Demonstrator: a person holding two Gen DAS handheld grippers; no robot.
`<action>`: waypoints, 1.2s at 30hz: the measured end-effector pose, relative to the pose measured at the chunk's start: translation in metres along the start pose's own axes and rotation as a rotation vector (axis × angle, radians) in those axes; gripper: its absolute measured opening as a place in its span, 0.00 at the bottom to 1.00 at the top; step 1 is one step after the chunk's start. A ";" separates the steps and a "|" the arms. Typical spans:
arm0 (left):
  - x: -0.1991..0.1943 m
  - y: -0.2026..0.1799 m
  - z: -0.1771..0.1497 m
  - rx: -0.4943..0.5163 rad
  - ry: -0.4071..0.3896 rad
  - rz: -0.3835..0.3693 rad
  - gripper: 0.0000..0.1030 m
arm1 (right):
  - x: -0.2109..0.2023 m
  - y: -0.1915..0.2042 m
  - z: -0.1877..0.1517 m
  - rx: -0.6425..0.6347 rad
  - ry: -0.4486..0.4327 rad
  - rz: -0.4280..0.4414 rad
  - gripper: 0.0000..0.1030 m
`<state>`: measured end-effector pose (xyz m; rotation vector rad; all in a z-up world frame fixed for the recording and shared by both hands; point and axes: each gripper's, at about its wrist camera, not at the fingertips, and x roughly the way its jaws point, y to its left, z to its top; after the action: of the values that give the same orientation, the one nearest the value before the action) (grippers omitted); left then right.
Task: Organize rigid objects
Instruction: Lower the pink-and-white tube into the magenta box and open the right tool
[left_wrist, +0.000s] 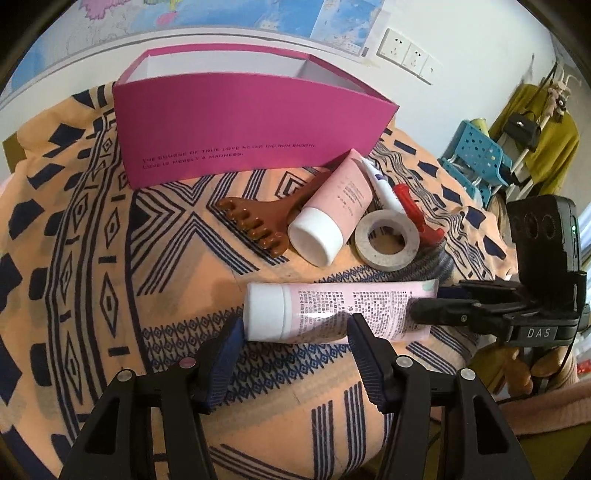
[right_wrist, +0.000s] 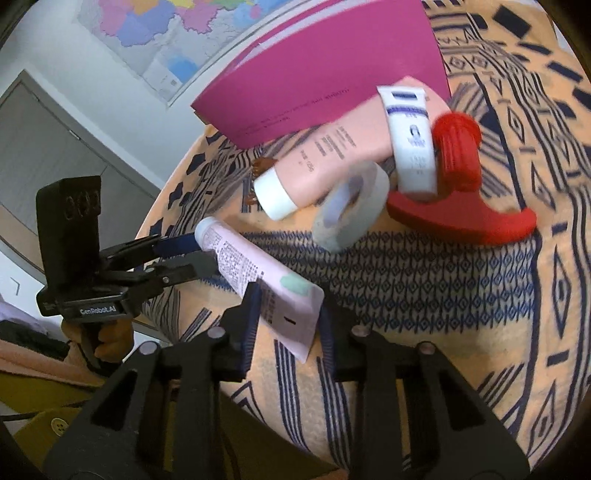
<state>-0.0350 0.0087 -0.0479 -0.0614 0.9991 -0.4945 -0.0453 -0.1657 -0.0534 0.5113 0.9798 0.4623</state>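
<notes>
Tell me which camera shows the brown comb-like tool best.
The left wrist view: the brown comb-like tool lies in plain sight, teeth and handle visible. In the right wrist view only a sliver peeks from behind the pink tube.

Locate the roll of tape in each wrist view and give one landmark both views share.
Left wrist view: the roll of tape lies flat right of centre, beside the white cap of the peach tube.
Right wrist view: the roll of tape sits just above centre, tilted on its edge, between the peach tube and the red plastic piece.
Shared landmark: the magenta box behind the pile.
</notes>
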 end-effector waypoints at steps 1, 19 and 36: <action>-0.003 0.000 0.001 0.000 -0.006 -0.002 0.57 | -0.002 0.003 0.002 -0.010 -0.007 0.000 0.31; -0.037 -0.020 0.108 0.102 -0.228 0.064 0.57 | -0.061 0.021 0.120 -0.206 -0.284 -0.015 0.30; 0.018 -0.005 0.178 0.086 -0.172 0.129 0.57 | -0.036 -0.032 0.208 -0.138 -0.260 -0.033 0.30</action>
<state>0.1171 -0.0340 0.0367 0.0370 0.8065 -0.4066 0.1224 -0.2526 0.0468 0.4184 0.7001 0.4186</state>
